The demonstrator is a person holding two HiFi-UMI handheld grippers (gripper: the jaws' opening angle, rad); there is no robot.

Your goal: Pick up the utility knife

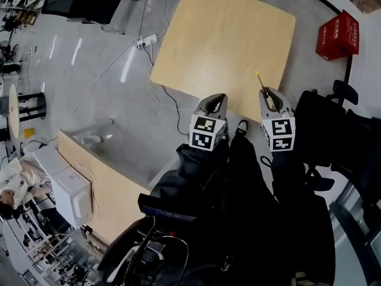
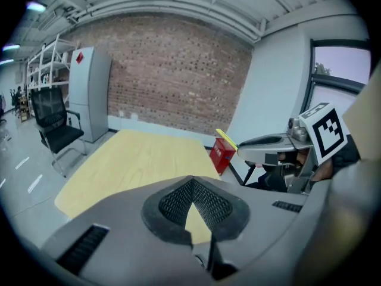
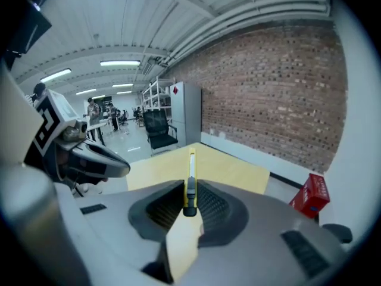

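So the table [image 1: 226, 46] in front of me is bare light wood, with a red crate [image 1: 337, 36] on the floor off its far right corner and a power strip [image 1: 146, 41] with its cable on the floor to the left. Through the left gripper view there's a brick wall [image 2: 172, 70] behind the table, plus a black chair [image 2: 56, 130] and a grey cabinet [image 2: 89, 94] off to the left. Nothing stands between my grippers and the table, they both just sit over its near edge, side by side. My right gripper [image 3: 189, 198] has its jaws pinched down on the knife [image 3: 190, 180]: the yellow body is squeezed between the two black pads [image 3: 211, 204] and the front end pokes straight out past the tips toward the table. From above you can see that yellow end [image 1: 261, 83] sticking out over the near right part of the tabletop, and it looks held up off the wood, not lying on it. My left gripper [image 2: 193, 186] has its jaws closed tip to tip with nothing between them, only a sliver of table showing through the gap behind the tips.
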